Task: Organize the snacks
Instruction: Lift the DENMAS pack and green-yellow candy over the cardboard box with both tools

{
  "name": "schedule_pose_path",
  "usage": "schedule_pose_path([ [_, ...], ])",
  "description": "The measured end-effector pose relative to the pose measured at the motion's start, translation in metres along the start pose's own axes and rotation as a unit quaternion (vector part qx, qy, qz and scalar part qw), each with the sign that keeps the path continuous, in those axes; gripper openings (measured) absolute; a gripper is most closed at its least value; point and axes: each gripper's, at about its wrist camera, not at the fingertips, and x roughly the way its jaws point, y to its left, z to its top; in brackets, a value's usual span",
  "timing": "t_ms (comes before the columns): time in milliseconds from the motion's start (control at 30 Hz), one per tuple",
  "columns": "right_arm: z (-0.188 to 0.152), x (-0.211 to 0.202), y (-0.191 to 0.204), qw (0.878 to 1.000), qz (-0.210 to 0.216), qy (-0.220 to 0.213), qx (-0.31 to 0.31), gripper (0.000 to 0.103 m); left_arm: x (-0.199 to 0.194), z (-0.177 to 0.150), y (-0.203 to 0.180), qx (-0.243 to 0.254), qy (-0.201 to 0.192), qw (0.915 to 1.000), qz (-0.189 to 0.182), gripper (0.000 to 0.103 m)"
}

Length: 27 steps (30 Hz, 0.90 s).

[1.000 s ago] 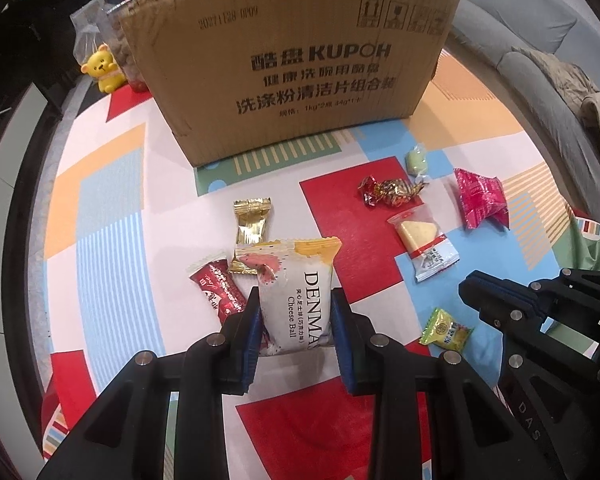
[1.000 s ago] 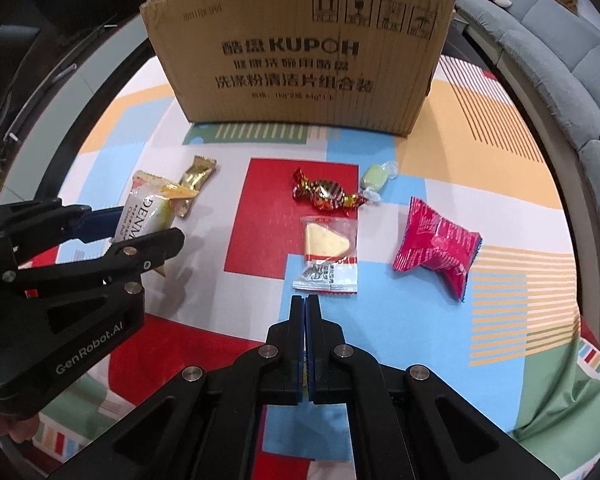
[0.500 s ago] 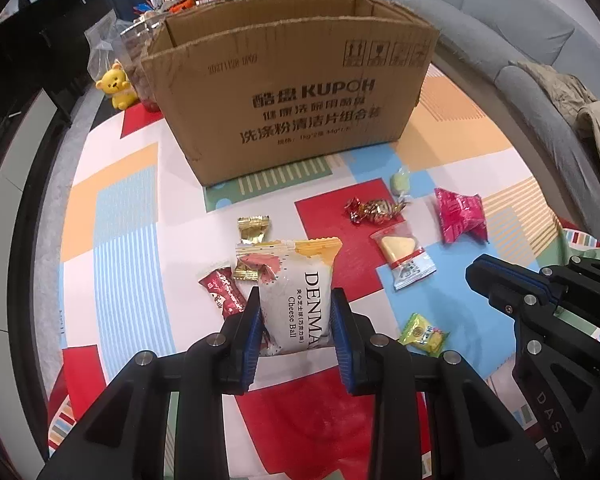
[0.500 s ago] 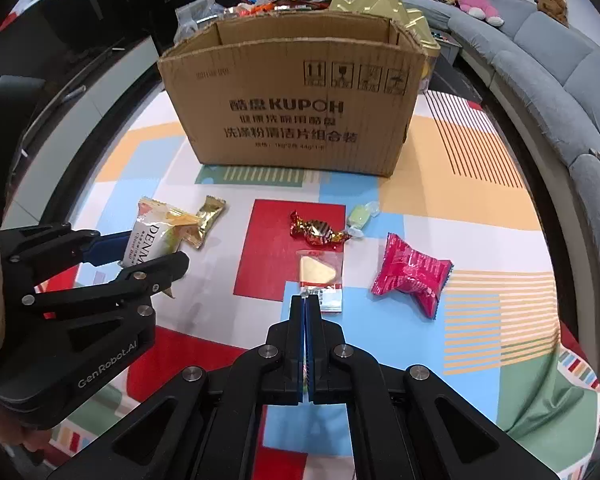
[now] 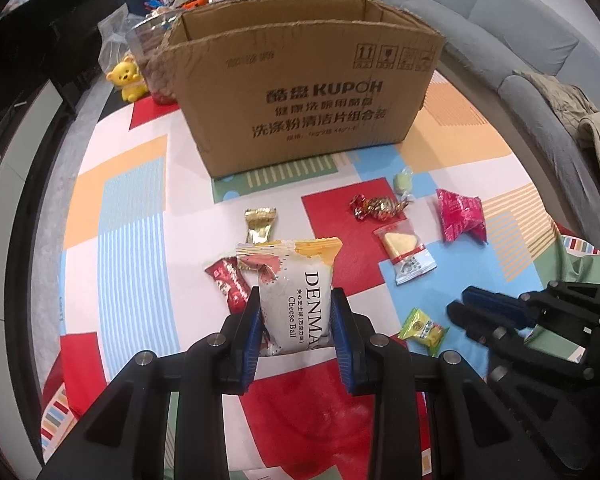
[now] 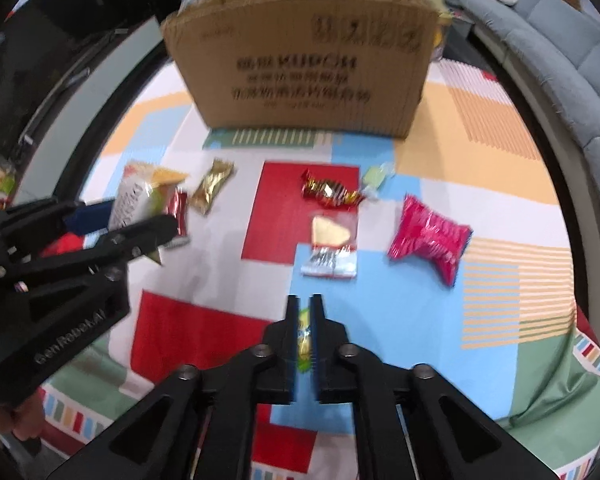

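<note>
**Claws loaded and loading, box not yet fed**

Left claw (image 5: 296, 320) clamped on white Denma cheese-ball packet (image 5: 296, 280), lifted off patchwork play mat (image 5: 132, 208). Right claw (image 6: 304, 334) just been parting, slightly apart around small green-yellow candy (image 6: 303, 340), not squeezing. Beyond: dark red sachet (image 5: 228, 284), gold packet (image 5: 260, 226), triangular cheese wafer (image 5: 404, 250), magenta pouch (image 5: 460, 218), red-gold twist candy (image 5: 376, 208), pale green sweet (image 5: 403, 182) all loose. Farthest, brown cardboard box (image 5: 316, 112) open. Most sorting apparently left.

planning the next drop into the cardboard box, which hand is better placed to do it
Left. The left tongs already grip the cheese ball packet, lifted and facing the cardboard box. The right tongs have just been opening, low over a green-yellow candy seen between them.
</note>
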Motion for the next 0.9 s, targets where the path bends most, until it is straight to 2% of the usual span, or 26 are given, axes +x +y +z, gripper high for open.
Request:
schedule_pose_path([
  [67,-0.003,0.005,0.002,1.000,0.002,0.005,-0.007,0.037,0.003,-0.004,0.003,-0.005,0.003,1.0000,0.000,0.032],
  [100,-0.004,0.007,0.004,1.000,0.002,0.008,-0.015,0.039,0.004,-0.006,0.005,-0.009,0.005,0.9999,0.001,0.032],
  [333,-0.005,0.023,0.016,0.996,0.006,0.030,-0.082,0.039,0.009,-0.018,0.014,-0.032,0.013,0.9994,0.008,0.032],
  [600,-0.007,0.047,0.015,0.984,0.006,0.074,-0.164,0.039,0.014,-0.032,0.014,-0.047,0.024,0.9985,0.017,0.032],
  [833,-0.008,0.068,0.020,0.972,0.012,0.116,-0.202,0.039,0.017,-0.033,0.016,-0.049,0.028,0.9982,0.019,0.032],
  [900,-0.009,0.071,0.022,0.971,0.009,0.116,-0.207,0.039,0.018,-0.034,0.016,-0.050,0.030,0.9981,0.019,0.032],
])
